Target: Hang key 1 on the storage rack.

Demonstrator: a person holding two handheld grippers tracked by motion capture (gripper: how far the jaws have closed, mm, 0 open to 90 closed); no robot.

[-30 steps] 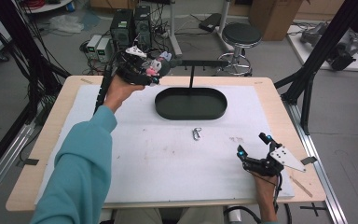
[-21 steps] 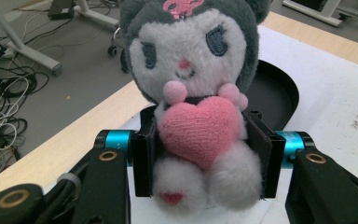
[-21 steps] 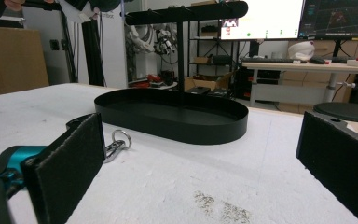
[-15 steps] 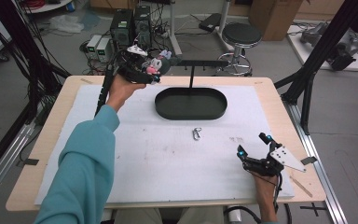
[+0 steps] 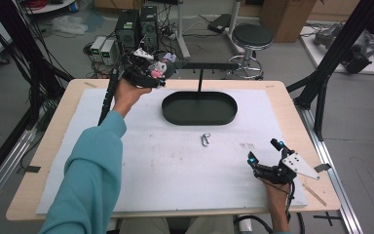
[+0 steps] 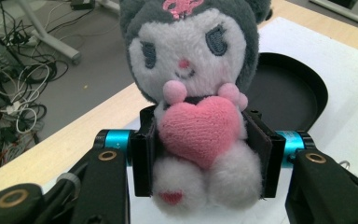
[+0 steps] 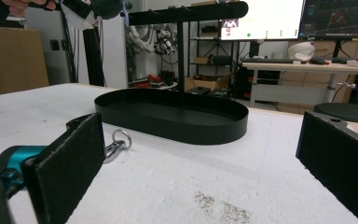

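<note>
A grey and white plush toy (image 6: 193, 65) with a pink heart sits between the pads of my left gripper (image 6: 200, 149), which is shut on its body. From above, that gripper (image 5: 156, 73) and the plush toy (image 5: 157, 68) are raised over the table's far left, beside the left end of a black crossbar (image 5: 209, 65). The bar stands on a post in a black oval tray (image 5: 199, 122). My right gripper (image 5: 263, 150) rests open near the front right of the mat, its jaws wide apart with nothing between them (image 7: 200, 158).
A small metal clip (image 5: 205, 140) lies on the white mat in front of the tray, also low beside the tray's wall (image 7: 191, 128) as the clip (image 7: 116, 142). The crossbar (image 7: 186, 11) spans overhead. A stool (image 5: 253, 36) and computers stand on the floor beyond the table.
The left gripper with the plush toy has barely shifted beside the bar's left end. The right gripper has stayed still and open.
</note>
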